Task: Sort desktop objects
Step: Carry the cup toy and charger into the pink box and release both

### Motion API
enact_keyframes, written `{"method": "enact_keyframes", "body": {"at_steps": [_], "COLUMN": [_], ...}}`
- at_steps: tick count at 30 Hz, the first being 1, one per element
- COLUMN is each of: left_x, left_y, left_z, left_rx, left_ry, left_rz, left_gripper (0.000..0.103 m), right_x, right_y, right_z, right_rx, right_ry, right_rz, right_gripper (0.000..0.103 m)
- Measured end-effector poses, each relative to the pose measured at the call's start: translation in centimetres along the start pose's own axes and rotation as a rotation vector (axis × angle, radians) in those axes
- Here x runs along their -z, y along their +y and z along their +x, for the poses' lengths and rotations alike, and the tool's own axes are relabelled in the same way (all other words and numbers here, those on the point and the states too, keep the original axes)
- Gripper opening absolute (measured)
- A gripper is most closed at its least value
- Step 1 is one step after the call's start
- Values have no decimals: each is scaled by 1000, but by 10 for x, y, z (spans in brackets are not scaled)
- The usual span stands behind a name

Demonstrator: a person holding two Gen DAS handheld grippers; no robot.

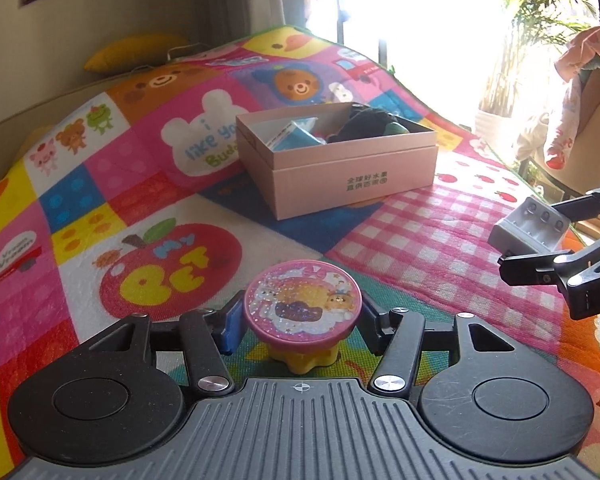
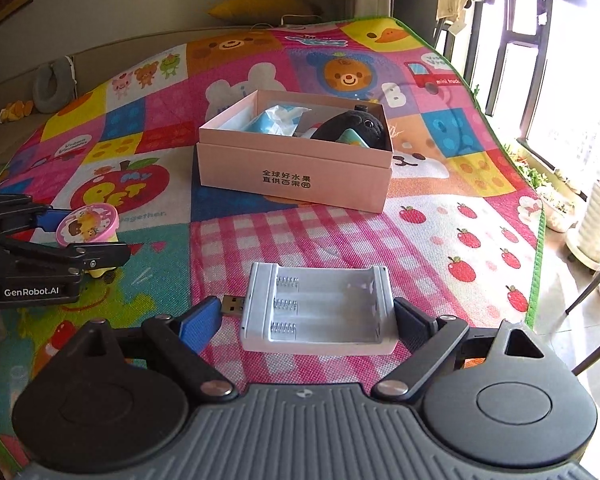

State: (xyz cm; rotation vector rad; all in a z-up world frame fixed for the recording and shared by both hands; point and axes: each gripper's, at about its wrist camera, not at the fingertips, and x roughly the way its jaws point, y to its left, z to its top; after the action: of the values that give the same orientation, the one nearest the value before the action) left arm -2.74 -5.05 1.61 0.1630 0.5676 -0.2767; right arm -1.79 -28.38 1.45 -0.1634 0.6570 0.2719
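Your left gripper (image 1: 300, 330) grasps a glittery round-topped toy (image 1: 302, 310); your right gripper (image 2: 308, 320) seems clamped on a white plastic USB battery charger (image 2: 318, 312). Beyond both, on the mat (image 2: 440, 240), sits a pink cardboard box (image 2: 296, 172) printed "全球好水果", holding a black plush (image 2: 352, 126).

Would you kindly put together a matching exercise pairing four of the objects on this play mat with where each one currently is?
Things:
1. round pink toy with a yellow base
2. white plastic battery charger
3. black plush toy
4. yellow cushion

Places:
A. inside the pink cardboard box
B. between the left gripper fingers
C. beyond the mat's far edge
D. between the right gripper fingers

Pairs: 1-B, 2-D, 3-A, 4-C
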Motion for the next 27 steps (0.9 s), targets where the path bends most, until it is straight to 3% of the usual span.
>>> {"method": "enact_keyframes", "body": {"at_steps": [5,8,16,21,27], "left_x": [-14,-38,-132,-170,-168], "left_y": [-13,-12,8,45,76], "left_z": [-20,-24,15,32,45], "left_rx": [33,41,24,5,-65], "left_ry": [-37,-87,-228,-240,-207], "left_rz": [77,97,104,0,-9], "left_gripper": [61,61,61,61,61], "right_x": [-7,-23,-121,-201,-262], "right_y": [1,-8,-50,-61,-42], "right_z": [-23,-38,-49,-14,84], "right_rx": [-8,-18,24,-47,-167], "right_ry": [-43,-94,-258,-276,-185], "right_rz": [-50,-44,33,68,136], "right_gripper": [91,91,91,91,91]}}
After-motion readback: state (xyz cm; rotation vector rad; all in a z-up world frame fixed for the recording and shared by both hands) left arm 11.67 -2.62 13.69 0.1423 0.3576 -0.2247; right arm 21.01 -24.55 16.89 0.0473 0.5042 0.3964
